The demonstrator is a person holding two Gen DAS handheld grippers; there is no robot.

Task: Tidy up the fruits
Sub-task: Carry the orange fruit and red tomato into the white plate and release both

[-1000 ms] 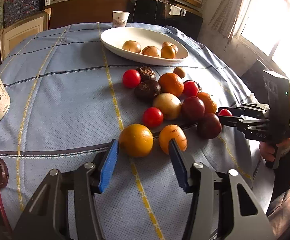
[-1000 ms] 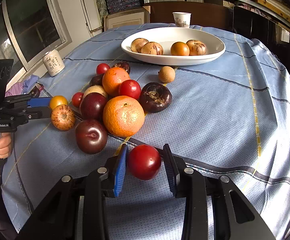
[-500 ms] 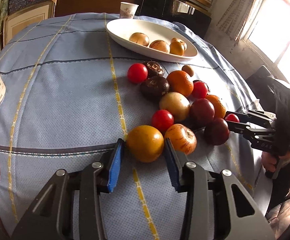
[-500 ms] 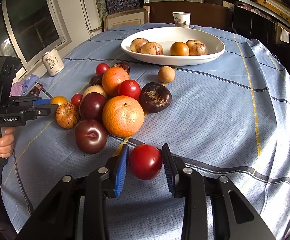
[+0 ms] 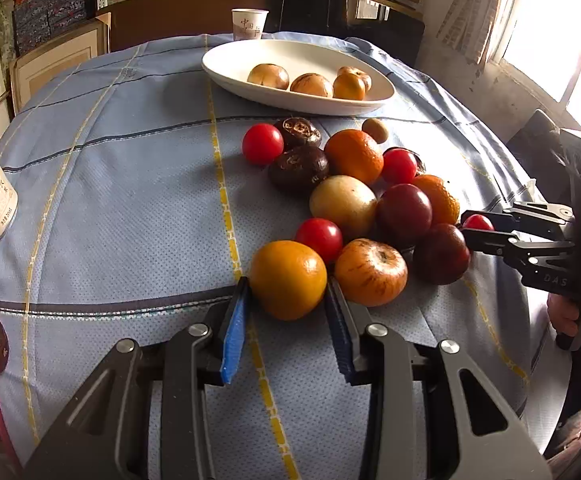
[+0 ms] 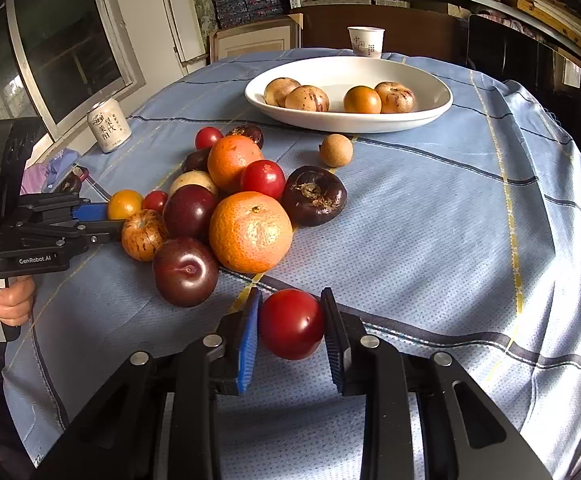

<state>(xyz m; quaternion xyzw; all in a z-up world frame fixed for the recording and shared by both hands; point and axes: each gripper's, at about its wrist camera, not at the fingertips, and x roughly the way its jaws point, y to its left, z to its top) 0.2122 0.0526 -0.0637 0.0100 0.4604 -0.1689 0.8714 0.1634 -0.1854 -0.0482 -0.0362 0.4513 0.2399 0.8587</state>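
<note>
Both grippers stand at the near edge of the fruit pile on the desk [image 5: 122, 184]: the left gripper [image 5: 286, 312] has its fingers closed against the sides of a yellow-orange fruit [image 5: 287, 279], while the right gripper [image 6: 290, 326] pinches a red fruit [image 6: 291, 323] between its blue pads. The step in hand appears to be the pick-up of two fruits at once. Next, each likely needs a straight lift clear of its neighbours, then a carry ahead of the fingers to the white dish [image 6: 430, 114], where four fruits already lie.
</note>
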